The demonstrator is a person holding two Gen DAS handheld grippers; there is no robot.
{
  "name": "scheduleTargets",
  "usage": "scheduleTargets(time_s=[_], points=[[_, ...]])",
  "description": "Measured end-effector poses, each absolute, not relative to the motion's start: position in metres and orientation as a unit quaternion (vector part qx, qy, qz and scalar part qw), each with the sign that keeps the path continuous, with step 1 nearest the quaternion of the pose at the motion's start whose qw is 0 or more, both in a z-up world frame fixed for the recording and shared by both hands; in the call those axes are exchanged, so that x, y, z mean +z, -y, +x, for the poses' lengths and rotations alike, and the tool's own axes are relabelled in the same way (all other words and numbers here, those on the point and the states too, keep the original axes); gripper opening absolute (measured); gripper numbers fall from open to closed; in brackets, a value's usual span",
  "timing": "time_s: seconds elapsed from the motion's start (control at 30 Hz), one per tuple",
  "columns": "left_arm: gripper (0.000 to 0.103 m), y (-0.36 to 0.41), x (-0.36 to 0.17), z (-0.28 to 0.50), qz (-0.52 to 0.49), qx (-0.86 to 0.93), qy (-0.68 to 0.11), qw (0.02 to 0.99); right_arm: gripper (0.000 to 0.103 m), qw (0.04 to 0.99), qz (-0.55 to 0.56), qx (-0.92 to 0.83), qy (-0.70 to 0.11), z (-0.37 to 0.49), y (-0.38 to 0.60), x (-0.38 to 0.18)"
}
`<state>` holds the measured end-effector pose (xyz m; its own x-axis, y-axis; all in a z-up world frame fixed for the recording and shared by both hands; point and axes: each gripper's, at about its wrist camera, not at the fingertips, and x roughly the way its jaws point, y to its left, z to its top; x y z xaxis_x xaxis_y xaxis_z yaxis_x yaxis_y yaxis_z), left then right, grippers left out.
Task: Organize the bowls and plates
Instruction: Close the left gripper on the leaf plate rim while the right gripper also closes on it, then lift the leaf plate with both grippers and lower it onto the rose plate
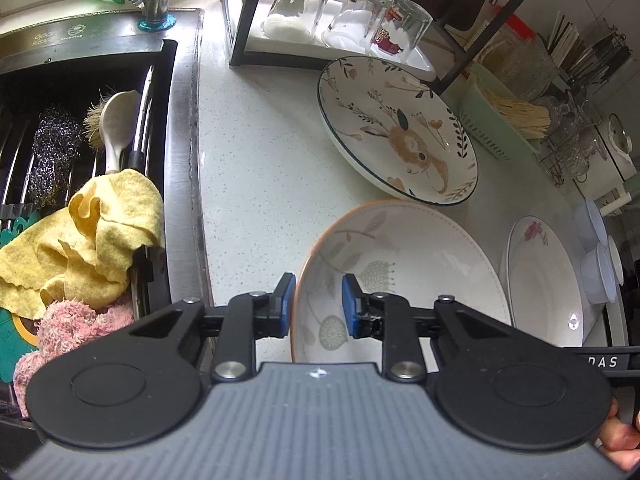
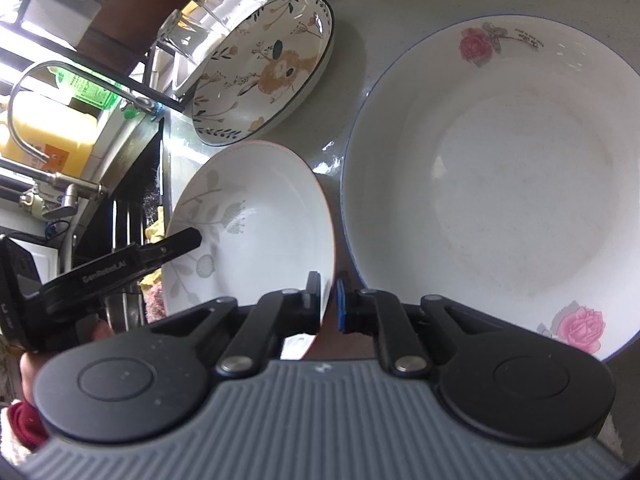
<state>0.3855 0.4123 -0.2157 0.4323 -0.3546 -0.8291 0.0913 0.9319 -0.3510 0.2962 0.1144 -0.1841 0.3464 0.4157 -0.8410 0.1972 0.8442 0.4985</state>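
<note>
the left gripper (image 1: 316, 306) reaches down over the near left rim of the leaf-patterned plate (image 1: 404, 276), which sits on the speckled counter (image 1: 256, 168) just right of the sink (image 1: 80, 120). its jaws stand narrow, one blue pad outside the orange edge and one inside over the plate's face; the left wrist view does not show for certain that both pads press on the rim.

the right gripper (image 2: 328, 304) is at the same plate's near right edge. its jaws are closed tight on the thin orange rim, one finger inside the plate and one outside, in the narrow gap beside the rose plate (image 2: 500, 184). in the right wrist view the left gripper shows as a black arm lying across the plate's left side.

the rose plate lies just right of the leaf-patterned plate, their rims almost touching. the rabbit plate (image 1: 400, 132) lies farther back on the counter, near the black rack (image 1: 248, 12) that holds upturned glasses (image 1: 300, 4). a yellow cloth (image 1: 80, 236) and a pink cloth (image 1: 76, 320) lie at the sink's near end.
</note>
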Motion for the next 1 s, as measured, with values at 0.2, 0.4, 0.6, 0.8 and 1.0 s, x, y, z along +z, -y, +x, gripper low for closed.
scheduleTargets(time_s=[0.2, 0.4, 0.6, 0.8, 1.0], points=[[0.029, -0.426, -0.197, 0.378, -0.145, -0.125, -0.522, 0.831, 0.011, 0.771, 0.253, 0.092, -0.577, 0.302, -0.125, -0.165], [0.029, -0.433, -0.168, 0.38, -0.179, -0.124, -0.516, 0.829, 0.011, 0.776, 0.258, 0.106, -0.566, 0.304, -0.121, -0.136], [0.029, -0.414, -0.151, 0.388, -0.177, -0.144, -0.514, 0.827, 0.011, 0.786, 0.269, 0.097, -0.548, 0.297, -0.106, -0.118], [0.029, -0.383, -0.148, 0.393, -0.173, -0.17, -0.51, 0.825, 0.011, 0.796, 0.294, 0.072, -0.524, 0.283, -0.079, -0.115], [0.029, -0.337, -0.145, 0.397, -0.161, -0.181, -0.511, 0.825, 0.011, 0.802, 0.312, 0.064, -0.506, 0.272, -0.038, -0.113]])
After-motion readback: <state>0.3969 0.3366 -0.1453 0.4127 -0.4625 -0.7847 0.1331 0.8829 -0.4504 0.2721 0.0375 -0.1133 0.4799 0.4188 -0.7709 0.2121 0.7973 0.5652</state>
